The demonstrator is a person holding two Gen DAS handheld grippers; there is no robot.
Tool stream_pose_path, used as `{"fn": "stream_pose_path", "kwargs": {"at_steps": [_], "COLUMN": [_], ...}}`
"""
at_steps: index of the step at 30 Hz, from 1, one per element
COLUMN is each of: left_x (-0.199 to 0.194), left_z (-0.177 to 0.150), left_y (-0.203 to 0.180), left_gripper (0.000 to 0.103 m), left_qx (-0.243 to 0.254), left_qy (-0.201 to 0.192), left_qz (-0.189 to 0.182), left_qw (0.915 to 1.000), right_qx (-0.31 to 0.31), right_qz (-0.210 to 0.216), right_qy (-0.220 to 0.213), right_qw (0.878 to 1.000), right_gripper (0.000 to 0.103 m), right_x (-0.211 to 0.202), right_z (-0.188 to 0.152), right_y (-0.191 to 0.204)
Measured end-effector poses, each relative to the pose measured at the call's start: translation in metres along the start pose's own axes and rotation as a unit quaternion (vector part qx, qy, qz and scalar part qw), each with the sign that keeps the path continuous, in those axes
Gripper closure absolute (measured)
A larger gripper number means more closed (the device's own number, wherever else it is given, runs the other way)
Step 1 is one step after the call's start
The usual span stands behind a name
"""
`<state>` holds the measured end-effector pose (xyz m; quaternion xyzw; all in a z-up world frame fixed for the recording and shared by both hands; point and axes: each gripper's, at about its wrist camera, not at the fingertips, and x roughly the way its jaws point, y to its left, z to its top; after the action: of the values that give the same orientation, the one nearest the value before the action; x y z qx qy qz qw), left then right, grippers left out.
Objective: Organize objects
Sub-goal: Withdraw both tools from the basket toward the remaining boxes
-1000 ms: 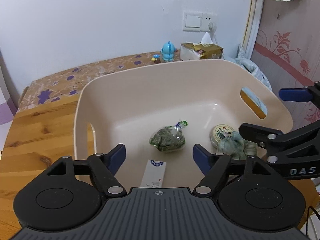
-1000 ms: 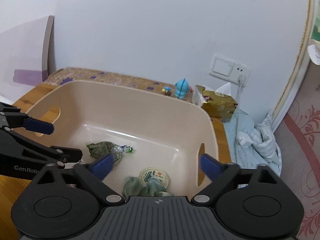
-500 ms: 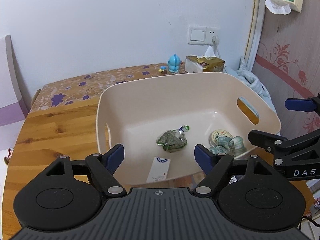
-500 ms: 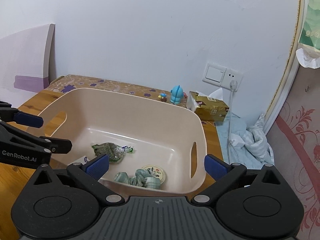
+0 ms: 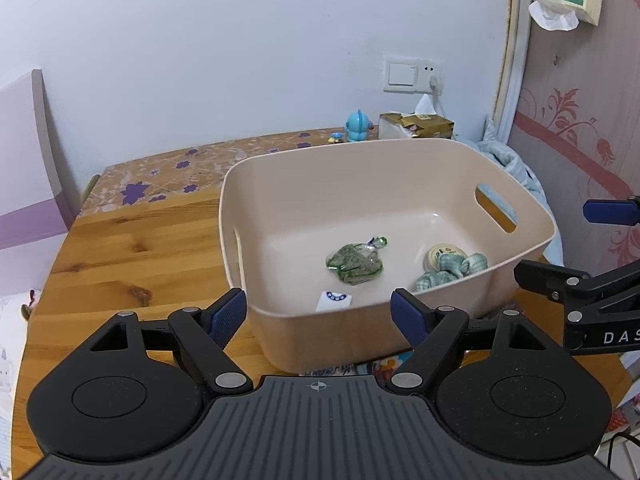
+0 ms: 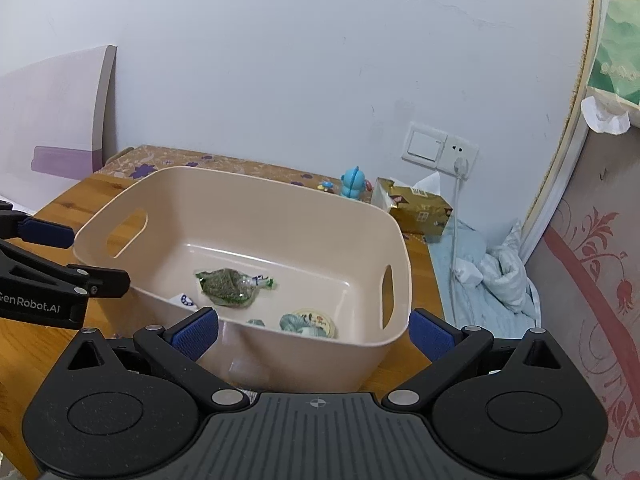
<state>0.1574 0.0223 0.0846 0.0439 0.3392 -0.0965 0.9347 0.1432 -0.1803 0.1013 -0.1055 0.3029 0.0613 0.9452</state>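
Withdrawing from the bin, both tools now sit back of its near wall, where a second ago they hung over its interior. The left gripper (image 5: 319,316) stands with jaws spread wide and holds nothing; the right gripper (image 6: 314,332) is likewise wide open and empty. This retreat indicates, as a judgement, that the last deposit is complete.

Inside the beige plastic bin (image 5: 404,148), which rests on the wooden table (image 5: 132,248):
- a white card with a blue emblem (image 5: 335,300) lies against the near wall;
- a clear bag of green dried leaves (image 5: 354,266) lies mid-floor;
- a green-white cloth bundle (image 5: 450,270) partly covers a round tin (image 5: 440,252) toward the right.

Beyond the bin, a blue toy figure (image 5: 357,126) and a gold tissue box (image 5: 418,126) stand at the wall. Whether these are to be collected next cannot be told.
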Motion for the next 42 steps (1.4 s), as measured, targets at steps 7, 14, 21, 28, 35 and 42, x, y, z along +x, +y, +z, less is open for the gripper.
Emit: {"fn": "stream_pose_path", "kwargs": {"at_steps": [7,14,21,28,35,42], "left_x": [-0.012,-0.011,-0.002,0.006,0.017,0.027], "left_z": [-0.011,-0.025,-0.038,-0.051,-0.062,-0.072], "left_y": [0.001,-0.001,-0.002,-0.008,-0.008,-0.008], "left_gripper": [0.022,0.022,0.022,0.022,0.022,0.022], "left_qx": [0.0,0.0,0.001,0.009,0.012,0.011], "left_qy": [-0.004,0.013,0.035,0.056,0.077,0.101], "left_qz": [0.002,0.002,0.004,0.002,0.004,0.005], "left_qw": [1.0,0.9999,0.9994,0.9984,0.9969,0.9949], "right_qx": [0.004,0.012,0.026,0.027,0.02,0.017], "right_qz": [0.002,0.006,0.018,0.029,0.038,0.04], "right_qy": [0.001,0.013,0.034,0.05,0.076,0.107], "right_qw": [1.0,1.0,0.999,0.998,0.996,0.993], "right_gripper": [0.0,0.0,0.0,0.0,0.0,0.0], "right_x": [-0.008,-0.008,-0.003,0.004,0.014,0.028], "right_z": [-0.009,-0.022,-0.04,-0.053,-0.064,-0.08], "right_y": [0.001,-0.001,-0.004,-0.001,0.006,0.01]}}
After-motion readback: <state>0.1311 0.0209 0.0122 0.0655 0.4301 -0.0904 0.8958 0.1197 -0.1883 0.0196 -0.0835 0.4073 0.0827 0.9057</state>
